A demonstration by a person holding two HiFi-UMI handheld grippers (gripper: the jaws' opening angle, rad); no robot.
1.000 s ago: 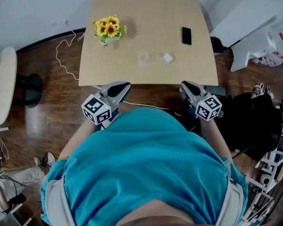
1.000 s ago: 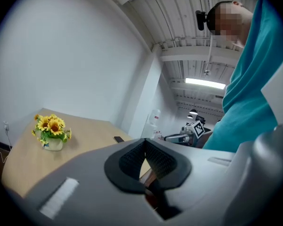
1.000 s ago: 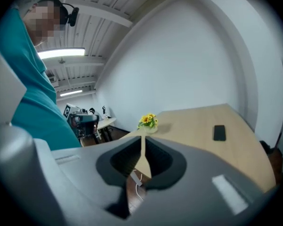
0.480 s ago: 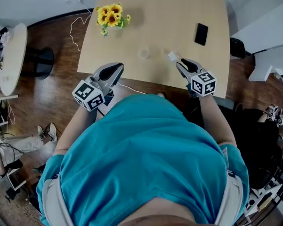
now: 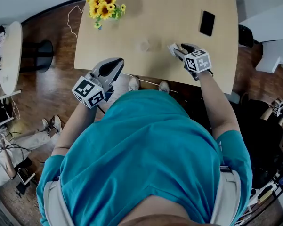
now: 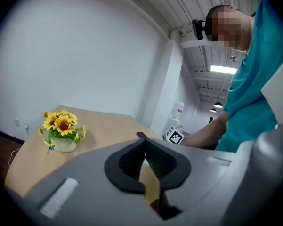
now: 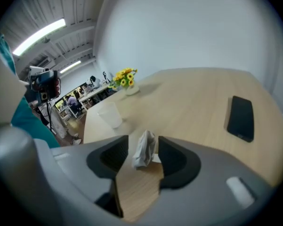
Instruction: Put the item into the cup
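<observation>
From the head view, the right gripper (image 5: 178, 50) reaches over the table (image 5: 155, 13) right of centre. Its tips are at the crumpled white item (image 5: 171, 47), and the clear cup (image 5: 144, 45) stands near it on the left. The left gripper (image 5: 114, 66) hangs at the table's near edge, left of centre.

Left gripper view: jaws pressed together, nothing between them — sunflowers (image 6: 61, 126) at the left.

Right gripper view: jaws parted around the item (image 7: 144, 150), which lies on the wood at lower centre — the cup (image 7: 109, 114) is up and left, apart from it.
</observation>
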